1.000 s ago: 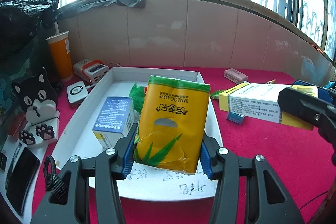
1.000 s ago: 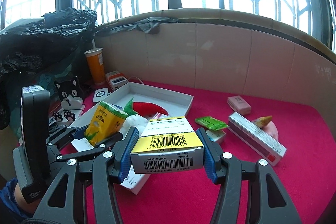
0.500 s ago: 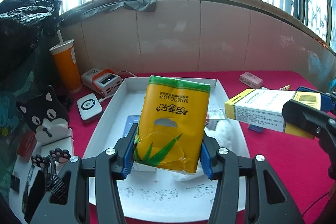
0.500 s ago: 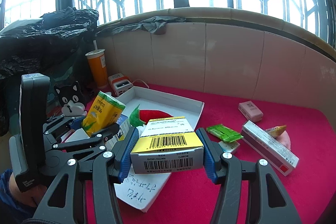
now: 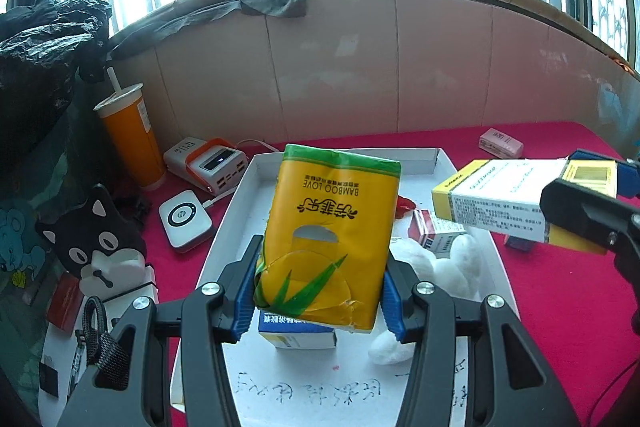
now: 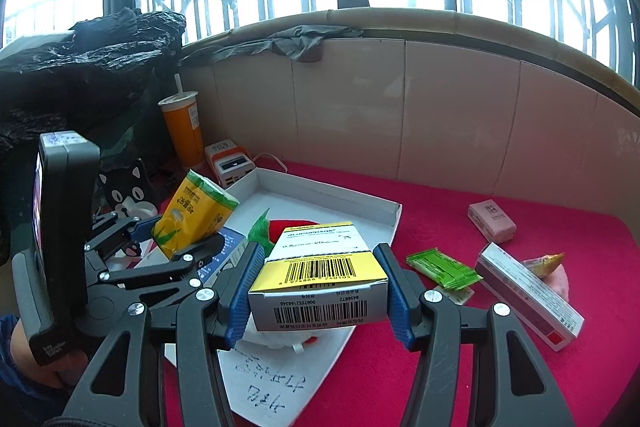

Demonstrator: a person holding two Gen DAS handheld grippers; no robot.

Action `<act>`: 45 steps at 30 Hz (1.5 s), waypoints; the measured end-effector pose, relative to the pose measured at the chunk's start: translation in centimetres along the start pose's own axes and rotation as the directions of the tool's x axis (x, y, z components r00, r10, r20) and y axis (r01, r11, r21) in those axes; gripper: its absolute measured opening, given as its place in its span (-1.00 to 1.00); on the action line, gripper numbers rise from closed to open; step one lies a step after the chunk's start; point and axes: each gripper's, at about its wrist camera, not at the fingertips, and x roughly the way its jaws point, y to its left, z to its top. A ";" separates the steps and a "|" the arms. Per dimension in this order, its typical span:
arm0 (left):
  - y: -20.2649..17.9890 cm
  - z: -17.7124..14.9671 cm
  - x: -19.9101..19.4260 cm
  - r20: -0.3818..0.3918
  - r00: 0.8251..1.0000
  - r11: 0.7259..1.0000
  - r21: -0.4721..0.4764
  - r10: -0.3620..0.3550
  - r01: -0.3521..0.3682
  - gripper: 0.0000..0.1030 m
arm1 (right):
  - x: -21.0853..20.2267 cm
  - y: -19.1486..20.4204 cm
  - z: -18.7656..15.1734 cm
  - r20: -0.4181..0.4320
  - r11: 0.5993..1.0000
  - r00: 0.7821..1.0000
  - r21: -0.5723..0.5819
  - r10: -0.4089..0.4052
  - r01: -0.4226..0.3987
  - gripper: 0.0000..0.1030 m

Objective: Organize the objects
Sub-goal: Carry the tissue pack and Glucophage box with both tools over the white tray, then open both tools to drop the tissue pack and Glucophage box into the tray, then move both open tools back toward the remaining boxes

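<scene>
While clamped, tissue pack [image 5: 328, 239] between left tool [image 5: 320, 301] pads.

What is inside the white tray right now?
In the white tray lie a blue and white box, white cotton balls, a red and white box and a red chili toy. The held tissue pack hides the middle.
</scene>
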 end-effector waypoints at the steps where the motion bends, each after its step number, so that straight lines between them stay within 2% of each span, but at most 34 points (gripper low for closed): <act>1: 0.1 0.1 0.2 -0.003 1.000 1.000 0.001 0.002 -0.002 -0.02 | 0.2 0.0 0.1 -0.001 1.000 1.000 -0.002 -0.001 0.001 0.18; 14: 0.4 1.4 2.7 -0.028 1.000 1.000 0.006 0.004 -0.003 -0.01 | 3.2 -0.5 0.7 -0.037 0.999 0.999 0.031 -0.022 0.023 0.18; 29: 2.9 4.2 6.0 -0.063 0.998 0.998 -0.065 -0.027 0.023 0.01 | 6.9 -0.1 1.6 -0.015 0.997 0.997 0.012 -0.082 0.082 0.19; 30: 3.0 4.2 6.2 -0.066 0.998 0.997 -0.070 -0.024 0.019 0.07 | 7.2 0.1 1.7 -0.006 0.997 0.997 0.008 -0.079 0.079 0.20; 31: 3.1 4.3 6.4 -0.070 0.997 0.997 -0.078 -0.019 0.014 0.29 | 7.8 0.3 1.6 -0.004 0.998 0.998 0.001 -0.067 0.067 0.20; 32: 3.2 4.3 6.5 -0.070 0.997 0.996 -0.085 -0.024 0.018 0.50 | 8.4 0.5 1.4 -0.019 0.999 0.998 -0.011 -0.051 0.051 0.28; 33: 3.2 4.2 6.5 -0.067 0.997 0.996 -0.089 -0.031 0.025 0.58 | 9.3 0.8 1.0 -0.061 0.999 0.997 -0.023 -0.041 0.040 0.54; 34: 3.2 4.1 6.5 -0.064 0.997 0.996 -0.089 -0.032 0.026 0.67 | 9.7 0.9 0.6 -0.081 0.999 0.996 -0.022 -0.041 0.039 0.68; 35: 3.2 4.0 6.3 -0.056 0.998 0.996 -0.084 -0.029 0.024 0.70 | 9.8 0.9 0.0 -0.091 0.999 0.995 -0.015 -0.030 0.029 0.82; 40: 2.7 3.7 5.2 -0.030 1.000 0.998 -0.062 -0.004 0.002 0.80 | 8.0 0.9 -1.5 -0.066 0.999 0.997 -0.029 -0.029 0.027 0.83; 45: 1.2 3.8 3.7 -0.006 0.999 0.996 -0.077 -0.038 0.038 0.80 | 5.9 -0.1 -2.0 -0.054 0.999 0.997 -0.012 -0.047 0.047 0.88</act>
